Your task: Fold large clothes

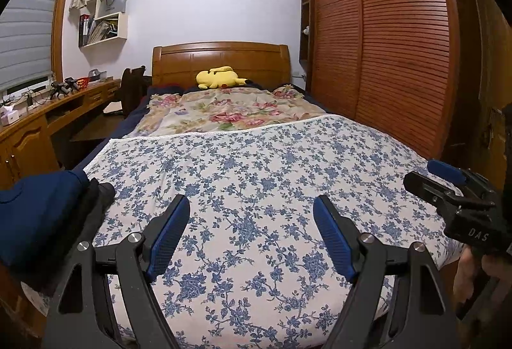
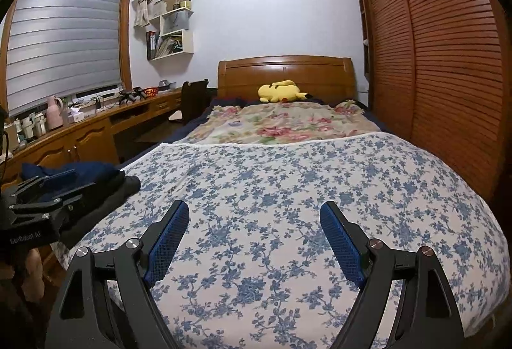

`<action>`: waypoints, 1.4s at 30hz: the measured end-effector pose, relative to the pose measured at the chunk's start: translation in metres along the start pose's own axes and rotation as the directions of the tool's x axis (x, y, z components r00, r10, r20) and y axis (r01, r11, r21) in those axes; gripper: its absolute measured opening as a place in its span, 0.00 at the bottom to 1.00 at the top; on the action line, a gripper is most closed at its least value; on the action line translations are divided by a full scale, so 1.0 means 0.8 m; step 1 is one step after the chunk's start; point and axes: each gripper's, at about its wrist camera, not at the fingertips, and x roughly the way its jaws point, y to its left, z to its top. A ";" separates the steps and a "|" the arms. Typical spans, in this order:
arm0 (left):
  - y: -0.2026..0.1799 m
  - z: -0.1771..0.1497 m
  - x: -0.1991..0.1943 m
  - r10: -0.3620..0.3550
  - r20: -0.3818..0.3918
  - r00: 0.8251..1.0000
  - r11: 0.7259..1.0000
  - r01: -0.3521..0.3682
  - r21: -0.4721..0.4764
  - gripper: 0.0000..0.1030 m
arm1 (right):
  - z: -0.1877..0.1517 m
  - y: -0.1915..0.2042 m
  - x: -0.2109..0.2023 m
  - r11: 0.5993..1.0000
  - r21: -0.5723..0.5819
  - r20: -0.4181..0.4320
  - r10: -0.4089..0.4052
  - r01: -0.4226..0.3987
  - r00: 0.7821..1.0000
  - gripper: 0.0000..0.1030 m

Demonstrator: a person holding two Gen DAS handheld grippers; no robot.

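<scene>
The clothes [image 2: 83,182] form a crumpled pile, navy fabric over black, at the left edge of the bed [image 2: 288,189] on its blue-flowered sheet. Left tongs [image 1: 251,221] and right tongs [image 2: 254,225] are both released, jaws spread wide above bare sheet, grasping nothing, apart from the pile.

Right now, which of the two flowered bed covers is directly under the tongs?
The white cover with small blue flowers; the beige cover with pink roses lies farther off, toward the headboard.
</scene>
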 end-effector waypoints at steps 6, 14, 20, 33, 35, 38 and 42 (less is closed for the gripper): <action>0.001 -0.002 0.003 0.002 -0.002 1.000 1.000 -0.002 -0.005 0.78 | -0.003 -0.004 0.009 1.000 0.005 -0.003 0.003 -0.003 1.000 0.83; 0.002 -0.004 0.005 0.011 0.000 1.000 1.000 -0.011 0.001 0.78 | -0.006 -0.012 0.012 1.000 0.012 -0.006 0.013 -0.013 1.000 0.83; 0.002 -0.006 0.007 0.020 -0.006 1.000 1.000 -0.020 0.002 0.78 | -0.003 -0.019 0.010 1.000 0.007 -0.006 0.012 -0.012 1.000 0.83; 0.004 -0.008 0.007 0.018 -0.002 1.000 1.000 -0.018 0.000 0.78 | -0.001 -0.026 0.010 1.000 0.006 -0.006 0.019 -0.019 1.000 0.83; 0.004 -0.008 0.008 0.014 -0.002 1.000 1.000 -0.014 -0.002 0.78 | -0.003 -0.026 0.009 1.000 0.004 -0.007 0.019 -0.019 1.000 0.83; 0.004 -0.008 0.008 0.011 -0.002 1.000 1.000 -0.011 -0.003 0.78 | -0.003 -0.027 0.009 1.000 0.003 -0.008 0.022 -0.022 1.000 0.83; 0.004 -0.009 0.009 0.011 0.000 1.000 1.000 -0.011 -0.002 0.78 | -0.003 -0.029 0.008 1.000 -0.001 -0.004 0.020 -0.020 1.000 0.83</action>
